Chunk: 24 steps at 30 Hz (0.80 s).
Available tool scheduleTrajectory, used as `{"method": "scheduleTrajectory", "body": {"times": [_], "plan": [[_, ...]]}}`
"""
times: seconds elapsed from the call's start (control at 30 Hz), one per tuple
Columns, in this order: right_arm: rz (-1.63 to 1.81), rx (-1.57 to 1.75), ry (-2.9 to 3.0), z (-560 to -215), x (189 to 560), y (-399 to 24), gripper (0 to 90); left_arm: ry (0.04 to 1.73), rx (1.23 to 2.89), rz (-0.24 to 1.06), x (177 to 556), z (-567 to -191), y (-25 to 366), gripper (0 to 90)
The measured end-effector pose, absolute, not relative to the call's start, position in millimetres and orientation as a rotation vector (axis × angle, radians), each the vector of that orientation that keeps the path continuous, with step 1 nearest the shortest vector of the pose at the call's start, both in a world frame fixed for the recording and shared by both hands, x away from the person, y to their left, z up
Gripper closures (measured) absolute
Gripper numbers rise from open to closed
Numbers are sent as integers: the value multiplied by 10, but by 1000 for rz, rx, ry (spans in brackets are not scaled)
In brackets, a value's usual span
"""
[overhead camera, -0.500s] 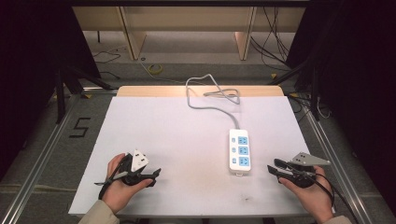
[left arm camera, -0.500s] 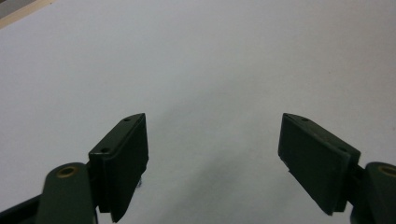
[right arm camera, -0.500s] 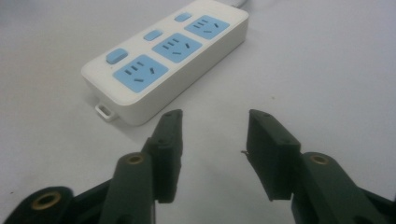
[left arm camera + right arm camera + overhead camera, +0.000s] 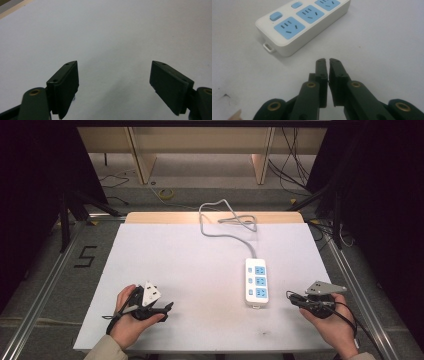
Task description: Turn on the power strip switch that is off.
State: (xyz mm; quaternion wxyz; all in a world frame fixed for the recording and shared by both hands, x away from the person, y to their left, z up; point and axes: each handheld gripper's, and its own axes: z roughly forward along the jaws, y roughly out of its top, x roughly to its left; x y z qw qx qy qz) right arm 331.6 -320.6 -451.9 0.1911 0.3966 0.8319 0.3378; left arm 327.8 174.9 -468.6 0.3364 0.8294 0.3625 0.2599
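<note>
High view: the power strip (image 4: 255, 283) is lying on the white table (image 4: 190, 265), right of centre, its grey cord (image 4: 226, 227) looping toward the far edge. The right gripper (image 4: 295, 300) is sitting just beside the strip's near end, apart from it; the left gripper (image 4: 167, 307) is resting well apart on the other side.

Left gripper view: jaws are standing wide, nothing between them, bare table ahead.

Right gripper view: the right gripper's jaws are pressing nearly together, holding nothing, tips pointing toward the strip's (image 4: 304, 23) near end with its small hanging tab (image 4: 268, 47).

Risks, as judged: with jaws this narrow, any advance is likely pushing the strip rather than gripping it, sliding it across the smooth sheet. The looped cord is adding drag and could be swinging the strip askew. The left gripper is too distant to be steadying it.
</note>
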Motion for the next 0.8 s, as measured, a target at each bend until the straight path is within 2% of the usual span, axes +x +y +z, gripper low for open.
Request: {"method": "scheduleTrajectory", "body": {"times": [0.07, 0.8], "plan": [[922, 1115, 2348, -4503, 3324, -3198, 900, 944, 2163, 677, 3278, -4684, 1746, 234], [881, 1144, 2387, -4373, 3433, -3095, 900, 947, 2136, 699, 3282, -4676, 1739, 242]]}}
